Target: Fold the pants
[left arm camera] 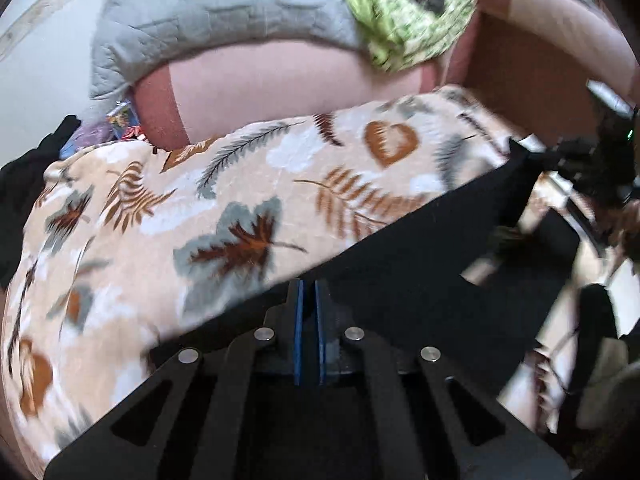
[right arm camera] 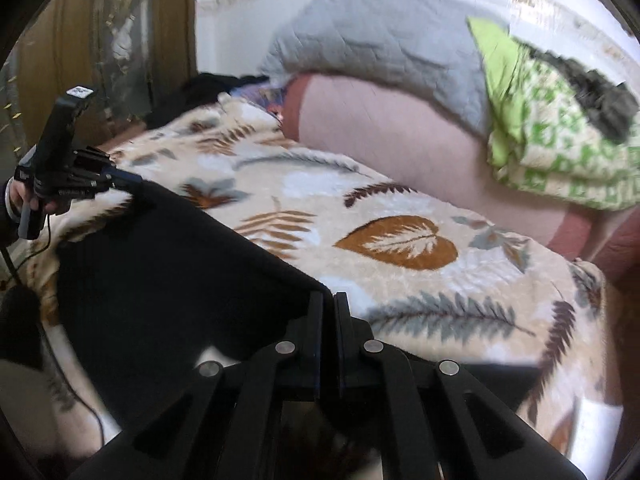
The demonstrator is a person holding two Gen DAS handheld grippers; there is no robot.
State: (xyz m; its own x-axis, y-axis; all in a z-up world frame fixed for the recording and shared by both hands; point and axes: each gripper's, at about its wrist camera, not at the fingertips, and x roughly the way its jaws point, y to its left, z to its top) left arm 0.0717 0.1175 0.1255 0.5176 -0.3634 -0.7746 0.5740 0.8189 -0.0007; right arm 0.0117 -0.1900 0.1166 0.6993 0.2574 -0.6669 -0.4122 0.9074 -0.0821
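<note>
Closest to us, our left gripper (left arm camera: 308, 300) has its fingers (left arm camera: 298, 320) pinched together on the edge of the black pants (left arm camera: 400, 264); our right gripper (right arm camera: 328, 312) is likewise clamped on a corner of the same pants (right arm camera: 168, 272), its fingers (right arm camera: 316, 320) closed with the dark cloth caught between them; the pants hang stretched between the two grippers over the near edge of the bed, partly lying on the leaf-patterned blanket (right arm camera: 400, 240) that covers it; in the right wrist view our left gripper (right arm camera: 120, 180) shows at the far corner of the cloth, with a hand (right arm camera: 24, 200) on its handle; further back, along the far edge of the bed, lies a long pink cushion (right arm camera: 400, 132); on it rest a grey quilt (right arm camera: 380, 40) and a green patterned cloth (right arm camera: 560, 152); the frames are blurred.
</note>
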